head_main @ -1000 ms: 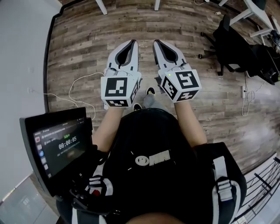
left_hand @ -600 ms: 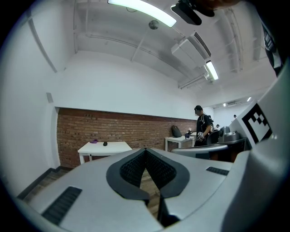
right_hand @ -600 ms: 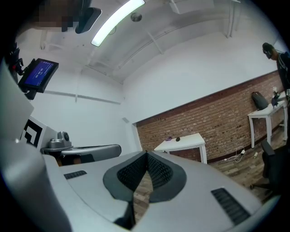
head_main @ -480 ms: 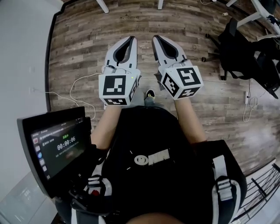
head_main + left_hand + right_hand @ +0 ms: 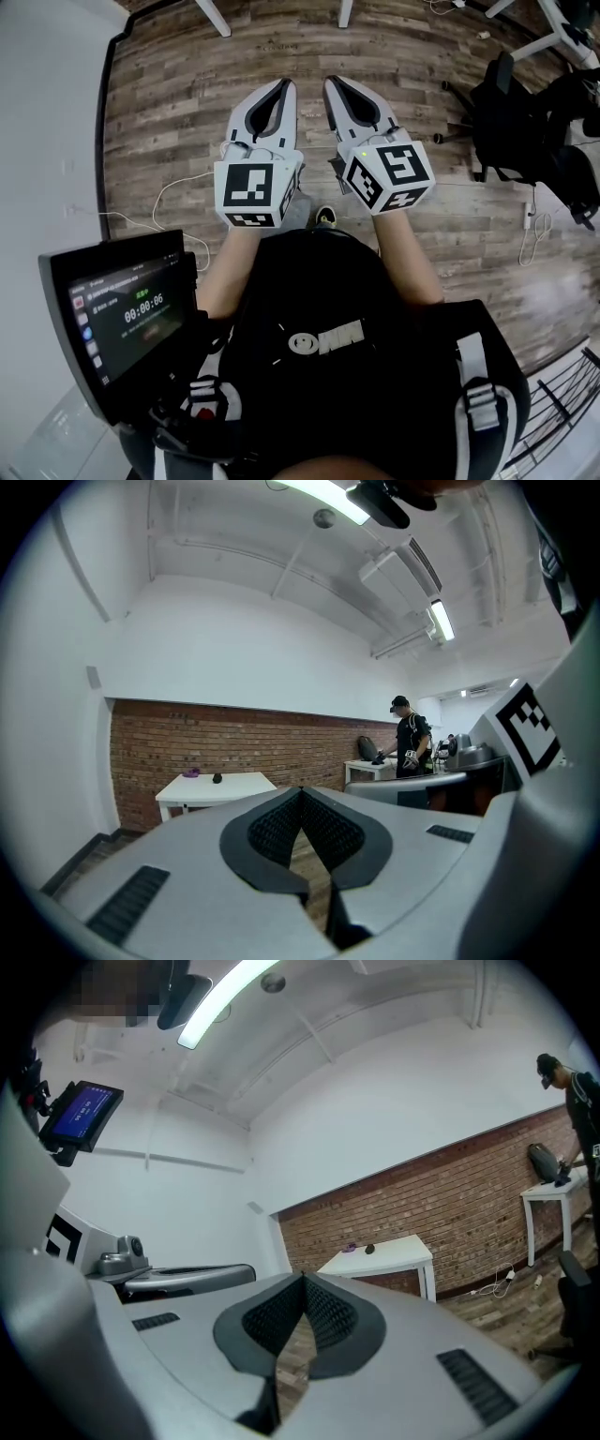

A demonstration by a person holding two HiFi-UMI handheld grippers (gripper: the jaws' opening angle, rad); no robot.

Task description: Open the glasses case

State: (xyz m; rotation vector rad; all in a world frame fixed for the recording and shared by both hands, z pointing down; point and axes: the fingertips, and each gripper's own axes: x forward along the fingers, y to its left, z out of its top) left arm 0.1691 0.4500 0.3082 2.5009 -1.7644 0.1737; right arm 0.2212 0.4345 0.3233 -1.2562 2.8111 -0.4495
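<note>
Both grippers are held side by side at chest height over the wooden floor, pointing ahead. My left gripper is shut with nothing in it, its fingertips meeting in the left gripper view. My right gripper is shut and empty too, and its tips also meet. Far ahead a white table stands against a brick wall. A small dark thing and a small purple thing lie on it, too small to identify. The right gripper view shows the same table with the dark thing.
A tablet is mounted at the person's left chest. A black office chair stands at the right, and a white cable lies on the floor at the left beside a white wall. In the distance a person stands at another table.
The floor and the office chair have shifted in the head view as the person walks forward. Both grippers stay shut, side by side, carried along.
</note>
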